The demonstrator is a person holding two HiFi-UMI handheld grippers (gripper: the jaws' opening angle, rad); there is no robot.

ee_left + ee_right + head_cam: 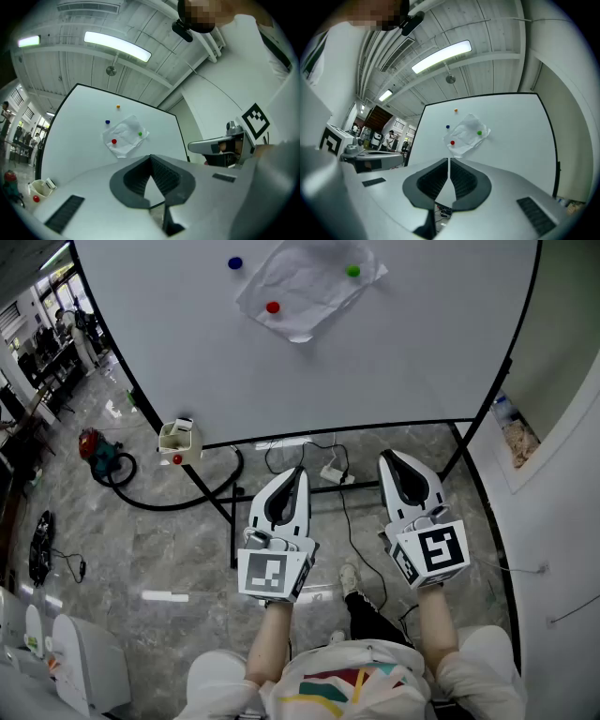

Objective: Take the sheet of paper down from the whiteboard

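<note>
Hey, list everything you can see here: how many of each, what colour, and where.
whiteboard: one, white with a black frame, on a stand ahead
sheet of paper: one, white, crumpled, high on the whiteboard
red magnet: one, on the paper's lower left
green magnet: one, on the paper's upper right
blue magnet: one, on bare board left of the paper
orange magnet: one, on bare board above the paper
small box: one, cream, at the board's lower left corner
power strip: one, white, on the floor under the board
left gripper: one, white, fingers shut, empty
right gripper: one, white, fingers shut, empty
</note>
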